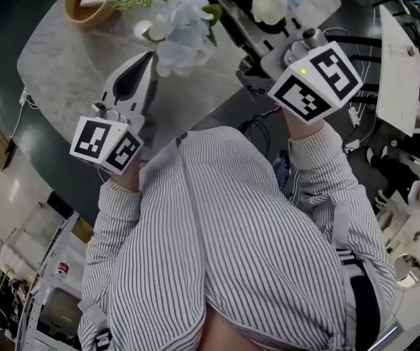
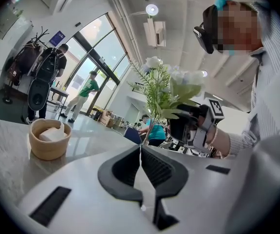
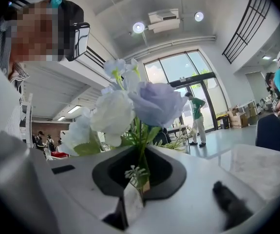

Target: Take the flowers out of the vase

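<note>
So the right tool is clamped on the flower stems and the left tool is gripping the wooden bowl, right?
Not quite. The left tool grips nothing: its jaws are together and empty, and the wooden bowl stands apart on the table, as the left gripper view shows. The right tool is indeed clamped on the flower stems.

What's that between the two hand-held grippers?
Pale blue and white flowers, seen in the head view, between the left hand-held gripper and the right hand-held gripper, which is shut on their stems.
</note>
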Tool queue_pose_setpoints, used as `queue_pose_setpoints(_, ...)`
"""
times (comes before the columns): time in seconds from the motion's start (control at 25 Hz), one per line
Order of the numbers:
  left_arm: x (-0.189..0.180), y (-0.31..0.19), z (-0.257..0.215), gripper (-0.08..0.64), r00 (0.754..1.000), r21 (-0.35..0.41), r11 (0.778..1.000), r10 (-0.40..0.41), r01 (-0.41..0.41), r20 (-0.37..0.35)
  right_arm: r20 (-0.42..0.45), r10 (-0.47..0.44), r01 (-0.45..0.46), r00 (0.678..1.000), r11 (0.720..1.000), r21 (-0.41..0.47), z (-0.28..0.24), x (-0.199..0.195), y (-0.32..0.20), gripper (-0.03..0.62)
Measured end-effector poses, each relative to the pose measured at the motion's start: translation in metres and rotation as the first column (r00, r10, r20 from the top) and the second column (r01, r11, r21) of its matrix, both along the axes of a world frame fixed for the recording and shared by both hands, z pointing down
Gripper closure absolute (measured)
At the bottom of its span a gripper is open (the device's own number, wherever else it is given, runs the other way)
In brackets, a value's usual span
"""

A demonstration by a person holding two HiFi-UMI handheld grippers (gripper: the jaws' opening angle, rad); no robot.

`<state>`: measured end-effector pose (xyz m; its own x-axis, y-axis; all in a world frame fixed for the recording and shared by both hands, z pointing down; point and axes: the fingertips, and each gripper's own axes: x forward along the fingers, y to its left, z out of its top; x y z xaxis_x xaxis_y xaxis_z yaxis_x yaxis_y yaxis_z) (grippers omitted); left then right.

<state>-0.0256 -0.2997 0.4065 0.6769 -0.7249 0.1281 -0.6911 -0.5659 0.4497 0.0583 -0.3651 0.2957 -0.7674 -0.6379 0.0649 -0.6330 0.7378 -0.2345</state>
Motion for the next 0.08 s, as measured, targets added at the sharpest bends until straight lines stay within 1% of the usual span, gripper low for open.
queue_pose_setpoints(0.08,-0.0039,0.0005,0.0013,0.541,1.000,0.000,1.000,0.001,-0.001,0.001,-0.003,-0.002,0.002,1.000,1.000,0.006,0.0004,-0.0042,0.0010,0.548)
